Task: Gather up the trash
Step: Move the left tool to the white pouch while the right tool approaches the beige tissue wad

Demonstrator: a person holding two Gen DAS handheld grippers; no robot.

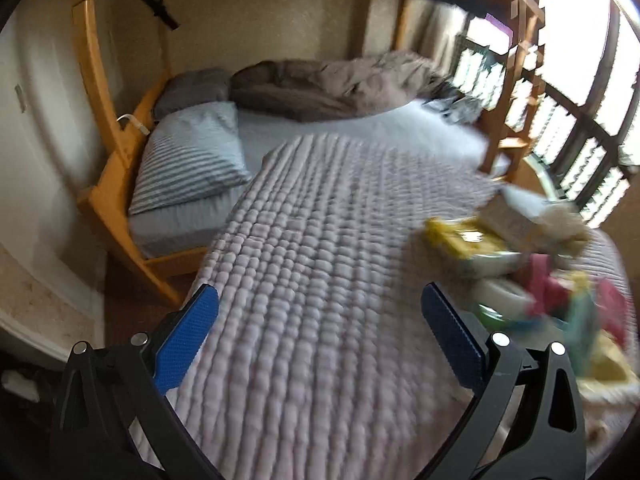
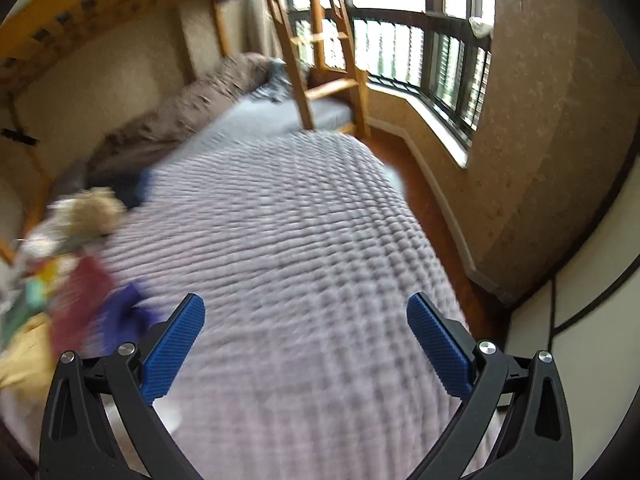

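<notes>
A blurred pile of trash (image 1: 532,264) lies on the pale quilted blanket (image 1: 312,280): yellow, pink, teal and cream wrappers and packets. It is at the right of the left wrist view and at the left of the right wrist view (image 2: 68,264). My left gripper (image 1: 320,312) is open and empty, above the blanket to the left of the pile. My right gripper (image 2: 306,320) is open and empty, above the blanket (image 2: 304,240) to the right of the pile.
A wooden bunk bed frame (image 1: 116,148) holds a striped pillow (image 1: 192,152) and a brown duvet (image 1: 328,84). Its ladder (image 2: 320,48) stands at the far end. A barred window (image 2: 432,56) and a low wall ledge (image 2: 436,140) run along the right.
</notes>
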